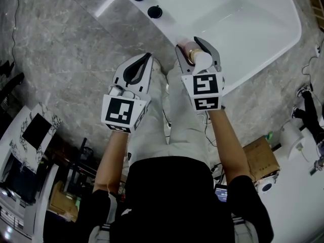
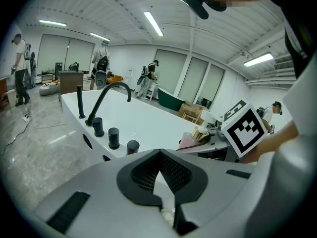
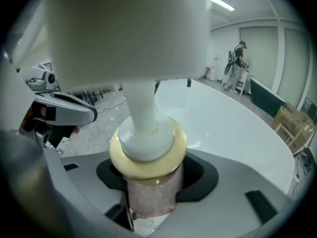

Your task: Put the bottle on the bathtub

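The bottle (image 1: 194,54) is pinched by the right claw (image 1: 188,43) at the bathtub (image 1: 174,29) rim's near edge, with open basin beyond. The left claw (image 1: 148,56) is held pressed together, empty, over the floor (image 1: 61,44) beside the rim.

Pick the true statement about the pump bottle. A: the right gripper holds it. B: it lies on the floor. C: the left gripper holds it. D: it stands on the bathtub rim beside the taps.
A: the right gripper view shows the right gripper with its jaws clamped on the pink body of the pump bottle, held up at the edge of the bathtub.
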`<action>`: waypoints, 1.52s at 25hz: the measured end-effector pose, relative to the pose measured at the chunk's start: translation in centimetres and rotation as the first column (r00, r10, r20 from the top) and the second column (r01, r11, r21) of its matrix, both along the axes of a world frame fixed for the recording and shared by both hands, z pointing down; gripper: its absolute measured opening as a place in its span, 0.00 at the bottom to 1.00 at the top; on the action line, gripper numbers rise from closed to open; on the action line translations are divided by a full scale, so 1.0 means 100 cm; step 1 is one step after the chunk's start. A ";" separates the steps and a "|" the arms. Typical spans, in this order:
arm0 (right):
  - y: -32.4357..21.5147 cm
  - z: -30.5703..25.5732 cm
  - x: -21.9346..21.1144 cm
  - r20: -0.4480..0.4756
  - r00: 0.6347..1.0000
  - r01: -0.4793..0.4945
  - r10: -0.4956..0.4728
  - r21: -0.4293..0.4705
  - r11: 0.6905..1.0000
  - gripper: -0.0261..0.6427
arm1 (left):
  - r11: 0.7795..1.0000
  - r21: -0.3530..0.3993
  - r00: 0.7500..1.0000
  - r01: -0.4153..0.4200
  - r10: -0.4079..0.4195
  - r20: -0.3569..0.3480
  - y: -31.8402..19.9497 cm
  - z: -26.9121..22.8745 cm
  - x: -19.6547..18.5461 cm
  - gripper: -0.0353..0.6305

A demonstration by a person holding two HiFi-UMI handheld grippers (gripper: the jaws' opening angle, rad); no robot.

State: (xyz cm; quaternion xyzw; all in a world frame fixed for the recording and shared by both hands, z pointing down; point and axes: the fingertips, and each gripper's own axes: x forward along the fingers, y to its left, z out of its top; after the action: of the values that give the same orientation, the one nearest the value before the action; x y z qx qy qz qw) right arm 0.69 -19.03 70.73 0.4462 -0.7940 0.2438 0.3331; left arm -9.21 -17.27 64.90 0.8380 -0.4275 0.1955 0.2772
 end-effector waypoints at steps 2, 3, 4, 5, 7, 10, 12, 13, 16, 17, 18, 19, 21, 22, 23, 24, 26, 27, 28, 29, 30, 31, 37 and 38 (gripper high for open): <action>0.000 0.003 -0.002 -0.004 1.000 0.003 -0.003 -0.001 1.000 0.39 | 1.000 -0.005 1.000 0.007 -0.007 -0.001 0.000 0.001 -0.002 0.07; 0.000 0.004 -0.002 -0.006 1.000 0.006 -0.006 -0.002 1.000 0.39 | 1.000 -0.007 1.000 0.010 -0.010 -0.002 -0.001 0.002 -0.003 0.07; -0.001 0.005 -0.003 -0.009 1.000 0.010 -0.010 -0.002 1.000 0.39 | 1.000 -0.008 1.000 0.013 -0.013 -0.003 -0.001 0.002 -0.004 0.07; -0.001 0.006 -0.004 -0.012 1.000 0.014 -0.014 -0.002 1.000 0.39 | 1.000 -0.008 1.000 0.015 -0.015 -0.003 -0.001 0.002 -0.004 0.07; -0.002 0.009 -0.005 -0.018 1.000 0.023 -0.023 0.001 1.000 0.39 | 1.000 -0.011 1.000 0.017 -0.017 -0.001 -0.001 0.005 -0.006 0.07; -0.002 0.008 -0.007 -0.019 0.999 0.026 -0.026 0.011 1.000 0.39 | 1.000 -0.017 1.000 0.019 -0.020 -0.001 0.002 0.008 -0.007 0.07; -0.003 0.007 -0.008 -0.020 0.999 0.028 -0.028 0.020 0.999 0.39 | 1.000 -0.019 1.000 0.018 -0.018 0.000 0.004 0.008 -0.008 0.07; -0.003 0.007 -0.009 -0.022 0.999 0.034 -0.033 0.027 0.999 0.39 | 1.000 -0.020 1.000 0.016 -0.016 0.001 0.004 0.009 -0.007 0.07; -0.002 0.010 -0.011 -0.037 0.998 0.058 -0.056 0.047 0.997 0.39 | 1.000 -0.021 1.000 0.008 -0.008 -0.003 0.005 0.011 -0.004 0.07; -0.001 0.011 -0.012 -0.042 0.997 0.066 -0.063 0.053 0.996 0.39 | 1.000 -0.022 1.000 0.004 -0.004 -0.004 0.005 0.011 -0.003 0.07; -0.001 0.012 -0.012 -0.047 0.997 0.072 -0.069 0.057 0.996 0.39 | 1.000 -0.022 1.000 0.000 0.000 -0.005 0.005 0.012 -0.002 0.07; 0.000 0.012 -0.013 -0.050 0.996 0.075 -0.072 0.060 0.995 0.39 | 1.000 -0.022 1.000 -0.003 0.003 -0.006 0.006 0.013 -0.001 0.07; 0.000 0.013 -0.013 -0.052 0.996 0.076 -0.073 0.064 0.995 0.39 | 1.000 -0.023 1.000 -0.006 0.006 -0.005 0.006 0.013 -0.001 0.07; 0.000 0.013 -0.013 -0.051 0.996 0.077 -0.073 0.065 0.995 0.39 | 1.000 -0.023 1.000 -0.006 0.006 -0.005 0.007 0.013 -0.001 0.07; 0.000 0.012 -0.013 -0.050 0.996 0.077 -0.074 0.066 0.995 0.39 | 1.000 -0.023 1.000 -0.006 0.006 -0.005 0.007 0.013 -0.001 0.07; 0.000 0.012 -0.012 -0.049 0.996 0.077 -0.074 0.067 0.995 0.39 | 1.000 -0.024 1.000 -0.005 0.005 -0.005 0.007 0.012 -0.001 0.07; -0.001 0.012 -0.011 -0.045 0.996 0.074 -0.071 0.069 0.995 0.39 | 1.000 -0.025 1.000 -0.005 0.005 -0.005 0.006 0.012 0.000 0.07; -0.002 0.012 -0.010 -0.045 0.997 0.070 -0.067 0.071 0.995 0.39 | 1.000 -0.025 1.000 -0.007 0.007 -0.005 0.006 0.013 0.000 0.07; -0.002 0.013 -0.010 -0.046 0.997 0.065 -0.062 0.072 0.995 0.39 | 1.000 -0.026 1.000 -0.010 0.009 -0.005 0.006 0.013 0.001 0.07; -0.003 0.013 -0.009 -0.048 0.997 0.058 -0.054 0.072 0.996 0.39 | 1.000 -0.028 1.000 -0.013 0.013 -0.005 0.006 0.013 0.001 0.07; -0.002 0.013 -0.009 -0.048 0.998 0.049 -0.045 0.070 0.996 0.39 | 0.999 -0.029 1.000 -0.017 0.017 -0.005 0.007 0.014 0.001 0.07; -0.002 0.013 -0.008 -0.047 0.998 0.039 -0.036 0.068 0.997 0.39 | 0.999 -0.029 1.000 -0.020 0.020 -0.005 0.008 0.013 0.001 0.07; 0.000 0.012 -0.009 -0.018 1.000 0.026 -0.025 0.049 0.998 0.39 | 0.999 -0.024 1.000 -0.028 0.028 -0.001 0.009 0.011 -0.001 0.07; 0.001 0.012 -0.009 -0.011 1.000 0.028 -0.028 0.044 0.999 0.40 | 0.999 -0.022 1.000 -0.030 0.029 -0.002 0.009 0.010 -0.001 0.07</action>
State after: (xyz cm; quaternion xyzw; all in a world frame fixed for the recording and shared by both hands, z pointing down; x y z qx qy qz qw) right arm -0.25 -18.93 71.93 0.4436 -0.8035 0.2193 0.3309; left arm -9.33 -16.41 65.92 0.8413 -0.4125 0.2035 0.2840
